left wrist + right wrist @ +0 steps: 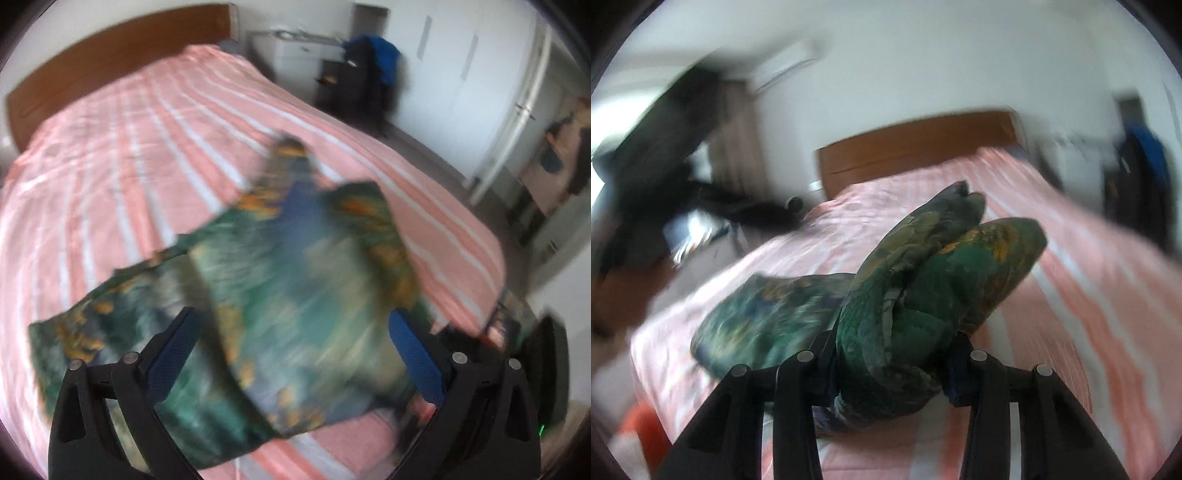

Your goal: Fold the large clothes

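Note:
A large green garment (280,280) with orange and blue print lies partly folded on the pink striped bed (129,155). My left gripper (291,325) is open and empty, its blue-padded fingers (173,354) spread just above the garment's near part. My right gripper (892,354) is shut on a thick bunched fold of the garment (923,291) and holds it raised above the bed (1089,295); the rest of the cloth (764,317) trails down to the left on the sheet. Both views are blurred by motion.
A wooden headboard (122,55) closes the bed's far end. A dark chair with blue clothing (373,70) stands by white wardrobe doors (461,81). In the right wrist view dark objects (713,210) sit beside the bed's left side, and something orange (642,428) lies on the floor.

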Available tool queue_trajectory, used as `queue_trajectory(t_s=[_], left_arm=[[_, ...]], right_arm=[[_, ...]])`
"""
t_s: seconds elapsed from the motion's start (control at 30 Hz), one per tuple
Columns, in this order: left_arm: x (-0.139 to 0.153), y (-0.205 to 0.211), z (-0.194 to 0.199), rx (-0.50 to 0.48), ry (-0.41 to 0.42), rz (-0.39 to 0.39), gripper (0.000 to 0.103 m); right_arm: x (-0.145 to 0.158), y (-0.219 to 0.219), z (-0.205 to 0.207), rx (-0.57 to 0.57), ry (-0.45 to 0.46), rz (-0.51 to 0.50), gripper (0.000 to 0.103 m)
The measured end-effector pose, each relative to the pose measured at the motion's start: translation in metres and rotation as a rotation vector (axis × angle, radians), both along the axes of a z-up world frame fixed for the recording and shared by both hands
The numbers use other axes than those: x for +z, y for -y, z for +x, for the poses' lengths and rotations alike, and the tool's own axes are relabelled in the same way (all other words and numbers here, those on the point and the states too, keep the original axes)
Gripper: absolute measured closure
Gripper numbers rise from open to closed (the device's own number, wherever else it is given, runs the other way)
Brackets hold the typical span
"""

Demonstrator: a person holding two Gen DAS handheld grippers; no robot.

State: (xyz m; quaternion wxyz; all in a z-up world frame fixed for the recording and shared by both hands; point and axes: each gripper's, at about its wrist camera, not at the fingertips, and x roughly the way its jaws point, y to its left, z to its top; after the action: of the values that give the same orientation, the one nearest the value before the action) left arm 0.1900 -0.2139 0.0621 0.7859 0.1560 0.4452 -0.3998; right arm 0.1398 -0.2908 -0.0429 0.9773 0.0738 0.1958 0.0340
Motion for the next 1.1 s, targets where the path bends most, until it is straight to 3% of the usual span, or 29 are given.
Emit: queue_trajectory(t_s=[0.17, 0.27, 0.33, 0.4, 0.47, 0.53, 0.57, 0.6, 0.67, 0.77, 0.93, 1.03, 1.1], left_arm=[[0.006, 0.003, -0.002, 0.009, 0.063, 0.08, 0.001], [-0.009, 0.005, -0.006, 0.05, 0.165, 0.206, 0.003], [-0.022, 0.0, -0.004, 0.091, 0.196, 0.266, 0.065], [-0.024, -0.01, 0.002, 0.114, 0.168, 0.235, 0.076], [-0.017, -0.027, 0.014, 0.139, 0.163, 0.199, 0.079], [-0.008, -0.046, 0.025, 0.159, 0.168, 0.177, 0.079], [-0.004, -0.057, 0.03, 0.162, 0.175, 0.169, 0.079], [0.001, -0.074, 0.038, 0.173, 0.186, 0.157, 0.079], [0.007, -0.119, 0.058, 0.218, 0.203, 0.128, 0.079], [0.0, -0.178, 0.082, 0.287, 0.202, 0.091, 0.078], [-0.064, -0.293, 0.13, 0.472, 0.091, 0.048, 0.077], [-0.113, -0.343, 0.151, 0.563, -0.005, 0.007, 0.075], [-0.131, -0.357, 0.154, 0.575, -0.033, -0.053, 0.074]], right_arm=[[0.013, -0.07, -0.004, 0.128, 0.046, -0.22, 0.062], [0.013, -0.108, -0.01, 0.195, 0.084, -0.346, 0.063], [0.013, -0.119, -0.01, 0.224, 0.1, -0.375, 0.063], [0.011, -0.123, -0.007, 0.234, 0.087, -0.365, 0.063], [0.01, -0.12, -0.01, 0.215, 0.083, -0.343, 0.058], [0.014, -0.114, -0.02, 0.202, 0.105, -0.316, 0.038], [0.018, -0.109, -0.026, 0.216, 0.109, -0.282, 0.02], [0.022, -0.098, -0.035, 0.234, 0.107, -0.223, 0.012], [0.023, -0.08, -0.048, 0.226, 0.1, -0.167, 0.011], [0.007, -0.06, -0.056, 0.187, 0.041, -0.169, 0.011], [-0.029, -0.043, -0.039, 0.16, -0.113, -0.107, 0.011], [-0.024, -0.054, -0.022, 0.218, -0.127, -0.094, 0.012], [-0.014, -0.074, -0.002, 0.27, -0.12, -0.105, 0.012]])
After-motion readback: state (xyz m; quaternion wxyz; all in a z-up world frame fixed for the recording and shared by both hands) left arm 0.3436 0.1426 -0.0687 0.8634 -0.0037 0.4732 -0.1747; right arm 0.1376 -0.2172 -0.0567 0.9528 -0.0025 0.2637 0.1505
